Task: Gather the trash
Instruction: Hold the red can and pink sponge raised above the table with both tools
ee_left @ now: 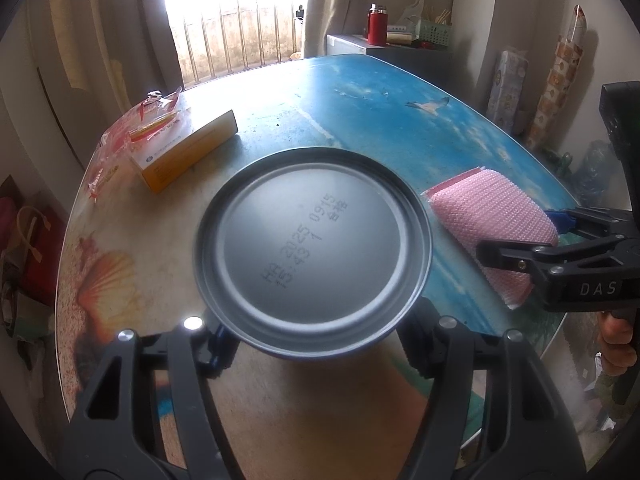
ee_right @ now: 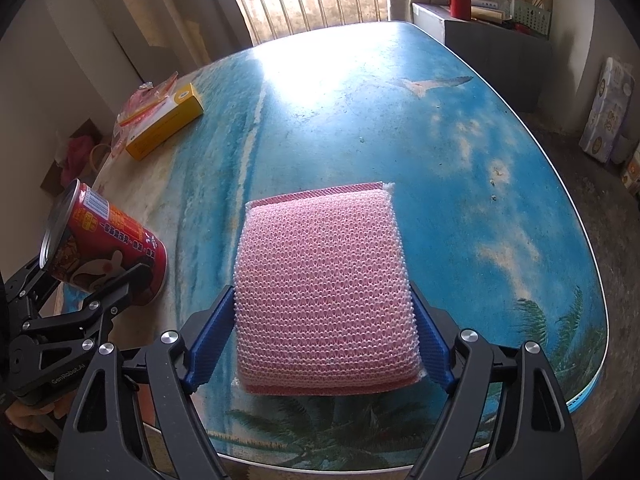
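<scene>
A red drinks can [ee_right: 108,248] is tilted over the table's left side, with my left gripper [ee_right: 96,280] shut on its body. In the left wrist view the can's grey metal base [ee_left: 312,252] fills the middle, with the left gripper [ee_left: 316,344] clamped round it from below. A pink mesh scouring sponge [ee_right: 324,288] sits between the blue pads [ee_right: 212,340] of my right gripper [ee_right: 322,292], which press on its two sides. From the left wrist view the sponge [ee_left: 492,216] lies low over the table's right edge, with the right gripper [ee_left: 520,236] on it.
A yellow carton [ee_right: 168,128] and a crumpled red-and-clear wrapper [ee_right: 148,100] lie at the far left of the beach-print table [ee_right: 440,140]. A cabinet [ee_right: 492,36] with a red flask stands behind. A person's hand [ee_left: 616,340] holds the right gripper's handle.
</scene>
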`<state>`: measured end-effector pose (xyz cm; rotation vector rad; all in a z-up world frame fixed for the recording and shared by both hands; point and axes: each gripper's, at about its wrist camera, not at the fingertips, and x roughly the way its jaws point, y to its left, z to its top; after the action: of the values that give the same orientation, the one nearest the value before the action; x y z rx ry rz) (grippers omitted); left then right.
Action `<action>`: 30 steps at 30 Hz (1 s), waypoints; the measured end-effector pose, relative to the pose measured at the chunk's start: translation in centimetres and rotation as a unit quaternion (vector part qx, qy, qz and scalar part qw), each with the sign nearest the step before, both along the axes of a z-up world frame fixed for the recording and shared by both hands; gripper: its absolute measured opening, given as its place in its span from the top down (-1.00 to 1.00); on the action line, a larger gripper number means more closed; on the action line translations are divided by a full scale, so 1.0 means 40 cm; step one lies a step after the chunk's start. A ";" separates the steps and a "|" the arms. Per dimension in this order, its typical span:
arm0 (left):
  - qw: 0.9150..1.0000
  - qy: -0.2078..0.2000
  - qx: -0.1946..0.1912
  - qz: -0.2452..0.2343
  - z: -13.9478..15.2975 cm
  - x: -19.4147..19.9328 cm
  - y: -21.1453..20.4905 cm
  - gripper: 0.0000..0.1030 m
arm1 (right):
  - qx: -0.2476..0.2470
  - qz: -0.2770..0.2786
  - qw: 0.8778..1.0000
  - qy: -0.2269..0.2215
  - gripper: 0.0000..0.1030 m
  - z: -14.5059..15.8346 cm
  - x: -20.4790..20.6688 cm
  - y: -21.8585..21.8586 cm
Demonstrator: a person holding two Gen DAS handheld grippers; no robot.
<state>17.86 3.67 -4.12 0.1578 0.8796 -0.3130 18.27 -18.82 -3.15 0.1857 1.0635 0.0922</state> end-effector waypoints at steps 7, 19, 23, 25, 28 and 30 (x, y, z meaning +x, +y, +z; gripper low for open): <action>1.000 0.001 -0.001 -0.001 -0.001 0.002 0.000 -0.22 | 0.004 -0.001 1.000 -0.001 -0.56 0.000 0.002 0.001; 1.000 0.002 -0.001 -0.001 0.000 0.004 0.002 -0.22 | 0.005 -0.001 1.000 -0.001 -0.56 0.000 0.001 -0.002; 1.000 0.003 -0.002 0.000 -0.002 0.003 0.001 -0.22 | 0.006 -0.001 1.000 -0.001 -0.56 0.001 0.000 -0.002; 1.000 0.003 -0.002 0.000 -0.002 0.004 0.001 -0.22 | 0.007 -0.002 1.000 -0.002 -0.56 0.001 0.001 -0.002; 1.000 0.003 -0.002 0.000 -0.002 0.004 0.001 -0.22 | 0.007 -0.001 1.000 -0.002 -0.56 0.001 0.001 -0.002; 1.000 0.003 -0.002 0.000 -0.001 0.004 0.001 -0.22 | 0.007 -0.002 1.000 -0.002 -0.56 0.001 0.000 -0.003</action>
<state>18.04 3.72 -4.17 0.1534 0.8853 -0.3164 18.27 -18.93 -3.12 0.1996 1.0592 0.0970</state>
